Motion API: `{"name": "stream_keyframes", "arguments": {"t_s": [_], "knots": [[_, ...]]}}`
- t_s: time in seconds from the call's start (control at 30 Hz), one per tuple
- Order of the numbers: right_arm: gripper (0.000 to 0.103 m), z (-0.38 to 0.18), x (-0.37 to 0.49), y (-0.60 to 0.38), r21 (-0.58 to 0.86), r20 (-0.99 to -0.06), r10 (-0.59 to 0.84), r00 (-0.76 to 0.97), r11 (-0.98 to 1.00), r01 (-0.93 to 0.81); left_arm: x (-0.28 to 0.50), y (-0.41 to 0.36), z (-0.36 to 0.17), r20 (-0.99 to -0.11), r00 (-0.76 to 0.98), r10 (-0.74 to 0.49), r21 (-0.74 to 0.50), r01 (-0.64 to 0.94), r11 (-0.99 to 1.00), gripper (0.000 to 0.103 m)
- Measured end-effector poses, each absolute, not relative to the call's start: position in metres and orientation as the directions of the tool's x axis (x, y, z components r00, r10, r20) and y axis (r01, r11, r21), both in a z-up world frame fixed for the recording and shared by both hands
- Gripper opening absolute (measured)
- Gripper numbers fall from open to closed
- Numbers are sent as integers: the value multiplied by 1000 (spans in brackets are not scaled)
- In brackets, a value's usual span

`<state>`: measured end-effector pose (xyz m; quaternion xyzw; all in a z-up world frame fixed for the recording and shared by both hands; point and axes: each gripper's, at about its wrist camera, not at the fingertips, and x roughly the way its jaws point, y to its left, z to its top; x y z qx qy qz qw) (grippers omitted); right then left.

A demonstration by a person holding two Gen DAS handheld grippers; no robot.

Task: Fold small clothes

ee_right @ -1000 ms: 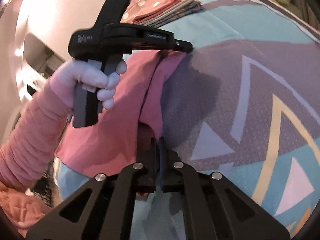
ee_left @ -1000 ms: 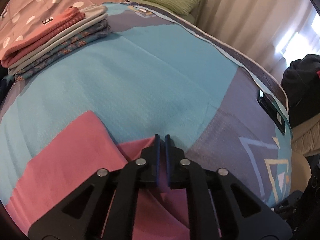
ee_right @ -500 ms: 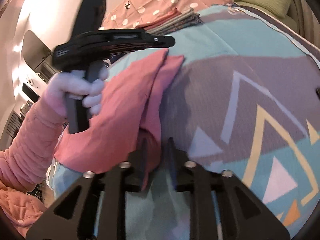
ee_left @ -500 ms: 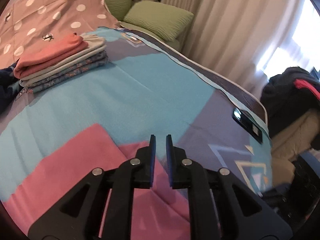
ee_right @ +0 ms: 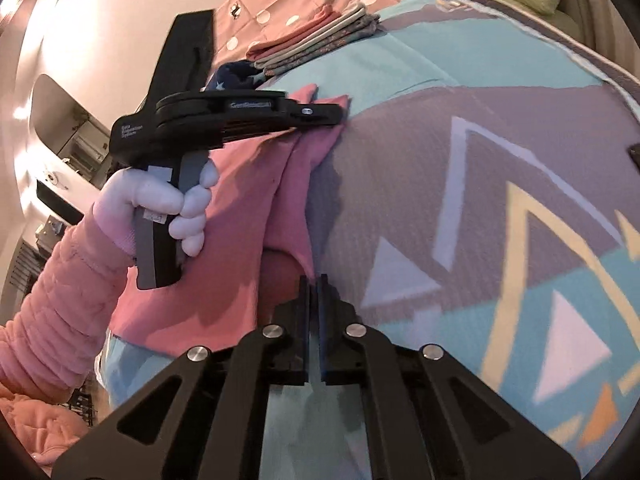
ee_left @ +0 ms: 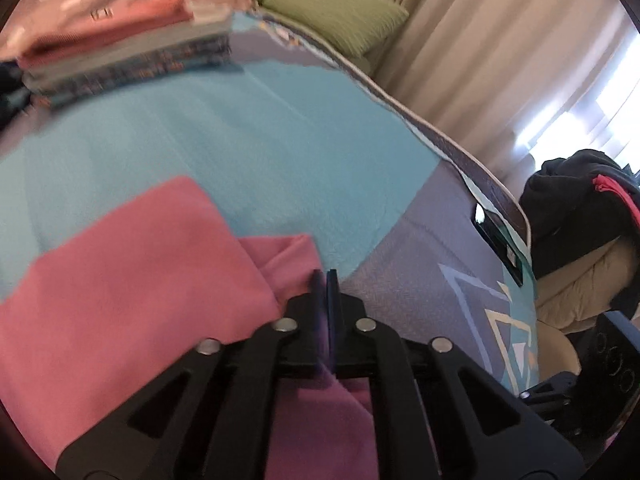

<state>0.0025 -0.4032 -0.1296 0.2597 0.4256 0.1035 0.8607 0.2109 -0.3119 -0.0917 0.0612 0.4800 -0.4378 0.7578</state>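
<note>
A pink garment lies partly folded on the patterned bedspread. My left gripper sits at its far corner; its jaws are just starting to open, but the pads look almost together with the corner still between them. From the right wrist view, that left gripper is side-on over the same garment, held by a hand in a pink sleeve. My right gripper is shut on the garment's near edge. The raised edge between the two grippers casts a shadow on the bedspread.
A stack of folded clothes sits at the far left of the bed, also visible from the right wrist, beside a dark star-print garment. Green pillows lie beyond. A black device rests near the bed's right edge, with dark clothes heaped past it.
My right gripper opened around the garment's near edge, then shut on it again. My left gripper's jaws parted briefly and now look close together, and it shifted along the far corner.
</note>
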Motion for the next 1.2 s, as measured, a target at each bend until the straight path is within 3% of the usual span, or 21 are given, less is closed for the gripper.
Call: {"name": "stream_keyframes", "arguments": {"t_s": [0.03, 0.07, 0.23, 0.37, 0.5, 0.7, 0.77, 0.93, 1.2], "knots": [[7, -126, -1, -403, 526, -680, 386, 623, 849, 48, 206, -305, -78, -762, 185, -620, -314, 732, 605, 35], [8, -120, -6, -404, 521, -676, 379, 632, 852, 47, 199, -298, -66, -743, 215, -634, -297, 743, 600, 47], [9, -100, -5, -385, 496, -654, 396, 644, 868, -30, 172, -236, -23, -680, 352, -643, -214, 744, 633, 59], [13, -100, 8, -354, 491, -653, 445, 613, 865, -105, 155, -170, -31, -685, 420, -596, -207, 672, 711, 65], [17, -123, 19, -339, 405, -756, 378, 534, 911, -71, 131, -86, -49, -695, 523, -494, -189, 529, 827, 66], [19, -97, 22, -331, 353, -746, 333, 576, 932, -82, 76, 72, -60, -629, 703, -332, -311, 164, 936, 63], [20, -86, 32, -318, 342, -739, 342, 581, 933, -115, 55, 114, -69, -633, 710, -310, -361, 85, 929, 54], [27, -61, 68, -251, 272, -740, 376, 558, 926, -264, 25, 152, -87, -613, 691, -383, -462, 81, 883, 53], [27, -34, 114, -103, 190, -752, 467, 465, 829, -525, 21, 142, -105, -571, 622, -536, -546, 199, 814, 53]]}}
